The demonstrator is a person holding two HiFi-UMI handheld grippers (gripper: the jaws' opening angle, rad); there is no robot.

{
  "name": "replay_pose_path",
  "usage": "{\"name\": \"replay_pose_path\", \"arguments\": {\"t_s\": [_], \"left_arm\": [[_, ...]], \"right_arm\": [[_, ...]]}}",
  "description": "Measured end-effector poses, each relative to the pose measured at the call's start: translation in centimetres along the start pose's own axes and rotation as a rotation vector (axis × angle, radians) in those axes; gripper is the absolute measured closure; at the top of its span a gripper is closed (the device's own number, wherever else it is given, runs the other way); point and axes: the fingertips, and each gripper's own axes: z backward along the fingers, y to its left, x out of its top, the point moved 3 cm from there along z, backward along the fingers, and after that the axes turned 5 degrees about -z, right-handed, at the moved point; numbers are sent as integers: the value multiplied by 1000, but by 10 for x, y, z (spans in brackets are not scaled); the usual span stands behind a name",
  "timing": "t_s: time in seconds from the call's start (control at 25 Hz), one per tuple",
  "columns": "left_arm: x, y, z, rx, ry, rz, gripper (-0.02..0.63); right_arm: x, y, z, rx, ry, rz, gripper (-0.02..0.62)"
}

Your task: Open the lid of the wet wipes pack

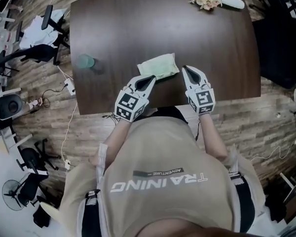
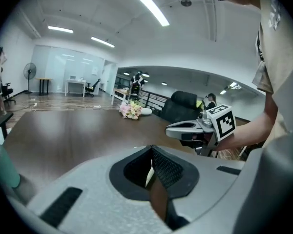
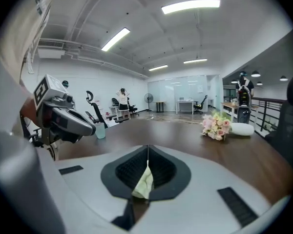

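Wet wipes pack (image 1: pixel 159 65) lies flat near our edge of the table (image 1: pixel 138 23). Our left gripper (image 1: pixel 151 77) and right gripper (image 1: pixel 185 68) are both pinched shut, holding nothing, flanking it, probably so one can pin while the other pops it open.

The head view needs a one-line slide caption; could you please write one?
Left gripper and right gripper, both shut, flank the wet wipes pack near the edge of the dark table.
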Motion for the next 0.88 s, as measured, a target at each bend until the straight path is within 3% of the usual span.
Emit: {"name": "replay_pose_path", "arguments": {"t_s": [0.24, 0.48, 0.88], "left_arm": [[0, 0, -12, 43, -16, 152, 597], [-27, 18, -9, 120, 42, 211, 597], [-69, 42, -12, 141, 111, 261, 597]], "right_arm": [[-2, -4, -30, 176, 40, 64, 580], [-9, 36, -54, 406, 94, 215, 578], [-42, 77, -70, 534, 282, 360, 578]]}}
